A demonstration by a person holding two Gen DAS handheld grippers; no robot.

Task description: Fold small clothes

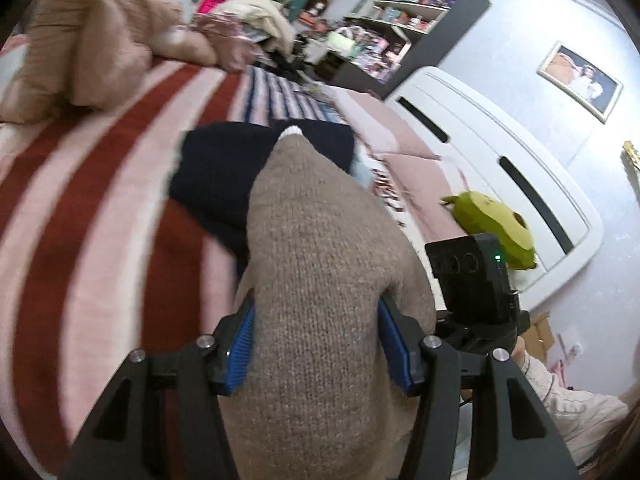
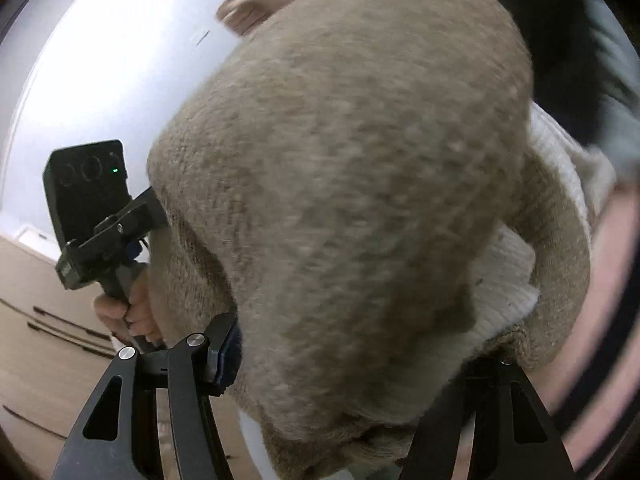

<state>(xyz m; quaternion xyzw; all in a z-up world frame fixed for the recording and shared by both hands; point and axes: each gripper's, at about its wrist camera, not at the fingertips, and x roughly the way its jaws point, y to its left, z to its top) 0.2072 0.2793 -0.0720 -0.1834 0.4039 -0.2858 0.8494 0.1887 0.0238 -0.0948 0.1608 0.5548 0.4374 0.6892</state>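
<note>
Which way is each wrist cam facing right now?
Left wrist: on the left gripper, looking over the striped bedspread; right gripper alongside.
Right wrist: on the right gripper, looking toward a pale wall; the person's hand holds the other gripper.
Shared: the tan knit garment, clamped by both.

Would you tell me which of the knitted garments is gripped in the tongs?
The taupe knit sweater, clamped between the blue pads; the navy one and the pink one lie on the bed.
</note>
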